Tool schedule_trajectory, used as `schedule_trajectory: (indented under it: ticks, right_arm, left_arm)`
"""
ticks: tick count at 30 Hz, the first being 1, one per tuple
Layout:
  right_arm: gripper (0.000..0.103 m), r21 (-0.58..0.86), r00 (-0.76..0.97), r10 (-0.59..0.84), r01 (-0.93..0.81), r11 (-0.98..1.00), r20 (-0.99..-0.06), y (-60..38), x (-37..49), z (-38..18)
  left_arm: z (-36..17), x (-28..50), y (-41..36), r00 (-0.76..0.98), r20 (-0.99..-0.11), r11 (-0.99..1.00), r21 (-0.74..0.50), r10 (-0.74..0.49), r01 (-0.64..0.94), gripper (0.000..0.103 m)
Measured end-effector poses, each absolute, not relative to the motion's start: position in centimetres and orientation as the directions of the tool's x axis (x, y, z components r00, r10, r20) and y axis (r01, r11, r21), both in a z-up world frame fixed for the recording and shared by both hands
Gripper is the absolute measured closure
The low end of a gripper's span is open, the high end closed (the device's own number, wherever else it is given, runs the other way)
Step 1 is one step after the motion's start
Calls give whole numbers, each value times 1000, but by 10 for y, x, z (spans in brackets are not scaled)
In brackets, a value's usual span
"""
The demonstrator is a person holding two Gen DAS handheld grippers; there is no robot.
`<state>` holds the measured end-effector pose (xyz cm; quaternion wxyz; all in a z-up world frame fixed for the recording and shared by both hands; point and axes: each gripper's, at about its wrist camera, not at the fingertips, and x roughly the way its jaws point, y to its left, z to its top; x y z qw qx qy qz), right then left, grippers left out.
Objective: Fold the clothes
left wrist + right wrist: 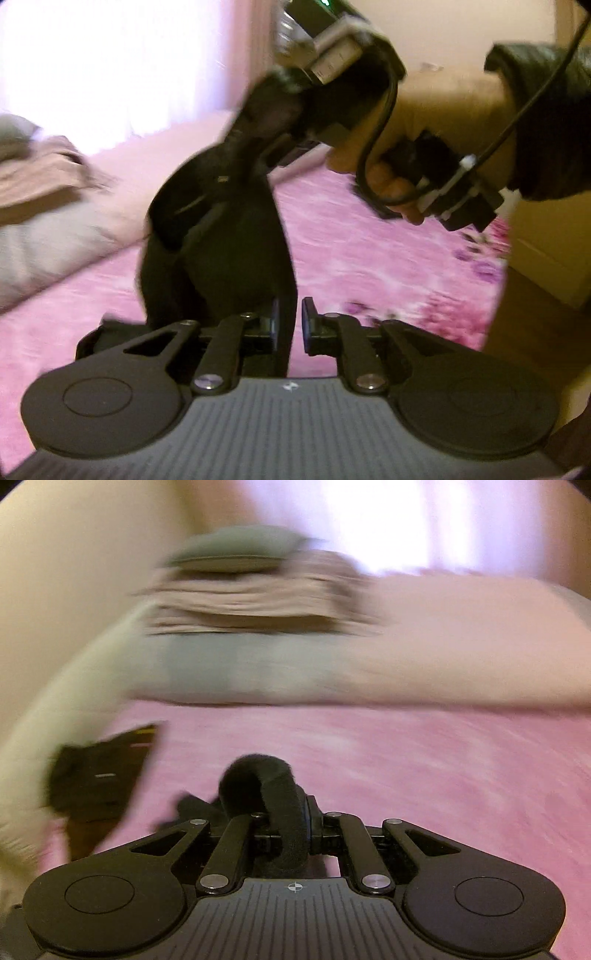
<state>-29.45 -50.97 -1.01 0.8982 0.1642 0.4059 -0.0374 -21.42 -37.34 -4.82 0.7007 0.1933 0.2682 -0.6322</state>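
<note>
A black garment [218, 236] hangs stretched in the air over the pink bed. My left gripper [289, 325] is shut on its lower edge. In the left wrist view the other gripper [343, 66], held by a hand, grips the garment's upper end. In the right wrist view my right gripper [291, 830] is shut on a rolled black fold of the garment [266, 775]. Another part of the black garment [99, 771] hangs at the left. Both views are blurred by motion.
A pink bedspread [406, 768] covers the bed. A stack of folded beige and grey clothes [251, 590] lies on a pale pillow [443, 646] at the head. A wooden floor [535, 325] and wall lie to the right.
</note>
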Motion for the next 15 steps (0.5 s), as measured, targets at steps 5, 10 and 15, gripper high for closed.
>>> schedule_trajectory:
  ticks: [5,10,15]
  right_arm:
    - [95,295,623,-42,428,854,-781,-581,-361,-35]
    - [0,312,598,-99,544,779,-796,-581,-417,-56]
    - [0,375,533,-1,596,710,-846,-545,-421,-108]
  left_arm:
    - [-75,-209,-387,36,-694,88,-39,-719,995,61]
    - [-125,-154,-388,96,-783,88,52,-614,995,50]
    - [-173,-89,-402,143,-836,26,152,-530,988,41]
